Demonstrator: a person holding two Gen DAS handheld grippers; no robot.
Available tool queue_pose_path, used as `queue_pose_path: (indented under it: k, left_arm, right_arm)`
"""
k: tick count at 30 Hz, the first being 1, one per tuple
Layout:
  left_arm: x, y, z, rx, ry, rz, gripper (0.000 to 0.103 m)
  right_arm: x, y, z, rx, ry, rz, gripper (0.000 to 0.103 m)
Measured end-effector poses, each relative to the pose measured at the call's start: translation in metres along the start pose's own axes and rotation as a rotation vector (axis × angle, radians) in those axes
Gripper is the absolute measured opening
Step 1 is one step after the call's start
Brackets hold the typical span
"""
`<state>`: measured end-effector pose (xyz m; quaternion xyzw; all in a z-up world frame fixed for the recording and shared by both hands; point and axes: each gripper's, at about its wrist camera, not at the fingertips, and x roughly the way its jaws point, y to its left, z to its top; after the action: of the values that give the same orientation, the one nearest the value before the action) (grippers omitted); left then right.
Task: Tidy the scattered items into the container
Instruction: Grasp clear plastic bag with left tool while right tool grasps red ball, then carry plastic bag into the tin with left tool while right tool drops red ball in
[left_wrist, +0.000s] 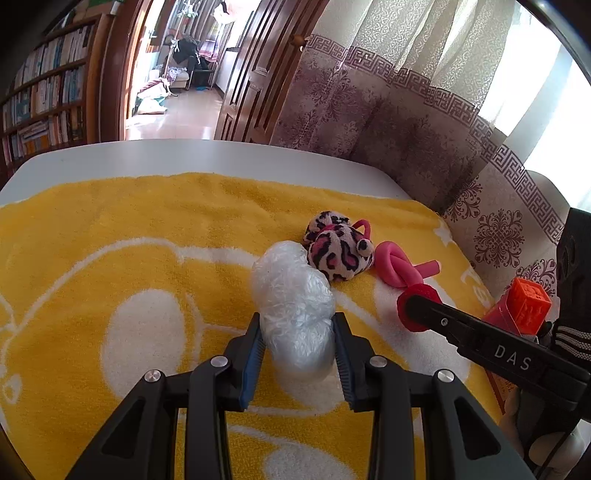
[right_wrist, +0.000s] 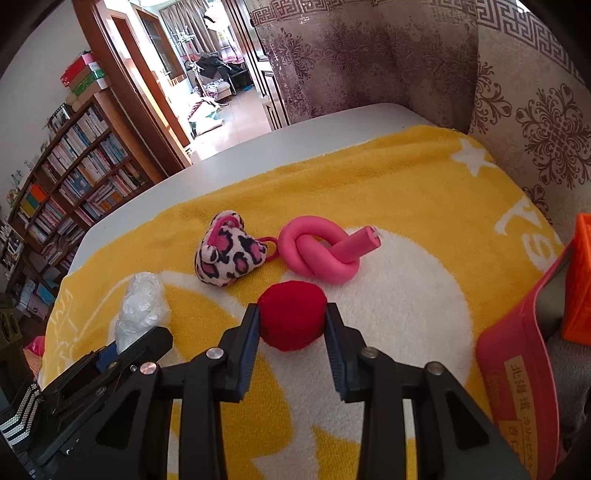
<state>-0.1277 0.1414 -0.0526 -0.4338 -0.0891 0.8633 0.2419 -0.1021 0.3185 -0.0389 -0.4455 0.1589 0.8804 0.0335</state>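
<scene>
Between the pads of the left gripper (left_wrist: 299, 354), a crumpled clear plastic bag (left_wrist: 293, 306) is clamped above a yellow-and-white towel (left_wrist: 110, 229) spread over a white table (left_wrist: 184, 155). Just to its right, the right gripper (right_wrist: 291, 343) is closed on a red pompom (right_wrist: 291, 314). Beyond both sets of fingertips lie a leopard-print plush (right_wrist: 231, 254) and a knotted pink foam tube (right_wrist: 319, 251), close together. Right of the right gripper stands a red container (right_wrist: 517, 365) holding an orange block (right_wrist: 580, 277).
</scene>
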Motion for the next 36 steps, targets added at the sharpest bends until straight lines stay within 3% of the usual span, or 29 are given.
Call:
queue_pose_path:
  k: [9,21,27,36]
  left_arm:
    - [-0.001,-0.007,-0.001,0.018,-0.003,-0.011,0.037]
    - [-0.009,-0.025,-0.005,0.057,-0.021,-0.041,0.037]
    - [-0.015,-0.042,-0.009,0.094,-0.035,-0.064,0.037]
    - [-0.019,-0.061,-0.012,0.13,-0.03,-0.114,0.037]
  right_arm:
    - [-0.063,-0.016,-0.008,0.017,-0.087,-0.003,0.037]
    - [-0.165,-0.102,-0.007,0.124,-0.247,-0.174,0.037]
    - [-0.175,-0.15,-0.011,0.218,-0.243,-0.24,0.037]
    - [-0.154,-0.171,-0.011,0.257,-0.178,-0.25,0.042]
